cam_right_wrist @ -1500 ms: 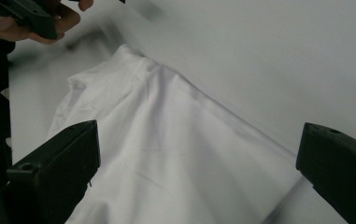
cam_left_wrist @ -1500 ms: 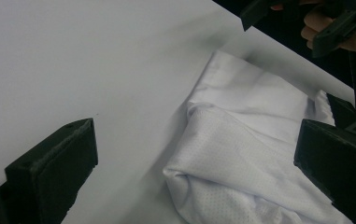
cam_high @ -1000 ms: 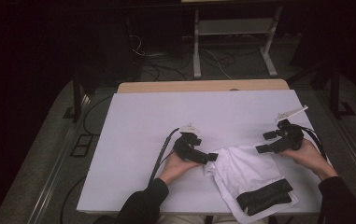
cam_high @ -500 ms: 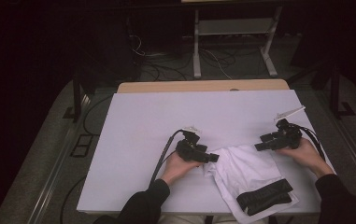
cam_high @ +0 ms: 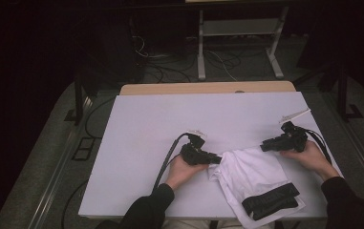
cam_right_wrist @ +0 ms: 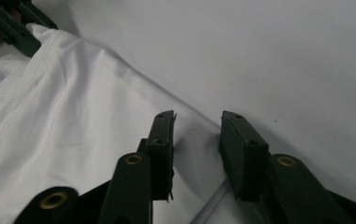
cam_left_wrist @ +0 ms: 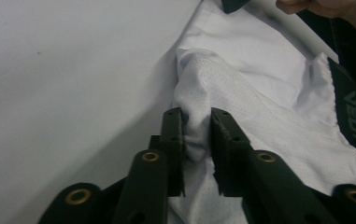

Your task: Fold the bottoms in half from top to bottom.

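A white mesh garment (cam_high: 252, 172) with a black waistband (cam_high: 270, 201) lies crumpled at the table's near right. My left gripper (cam_high: 216, 160) is at its left corner, shut on a bunched fold of the white cloth (cam_left_wrist: 195, 140). The waistband (cam_left_wrist: 353, 109) carries lettering. My right gripper (cam_high: 264, 145) sits at the garment's far right corner, low over the table. Its jaws stand open (cam_right_wrist: 196, 128), and the edge of the white cloth (cam_right_wrist: 73, 116) runs in between them. The left gripper (cam_right_wrist: 12, 23) shows at the cloth's far corner in the right gripper view.
The white table (cam_high: 170, 124) stretches left and away from the garment, with a wooden strip (cam_high: 208, 88) along its far edge. Cables trail from both grippers. A metal stand (cam_high: 239, 33) and floor cables lie beyond the table.
My left gripper has shifted slightly right with the cloth corner. The right gripper has edged a little left along the garment's far corner. The garment looks a bit more spread.
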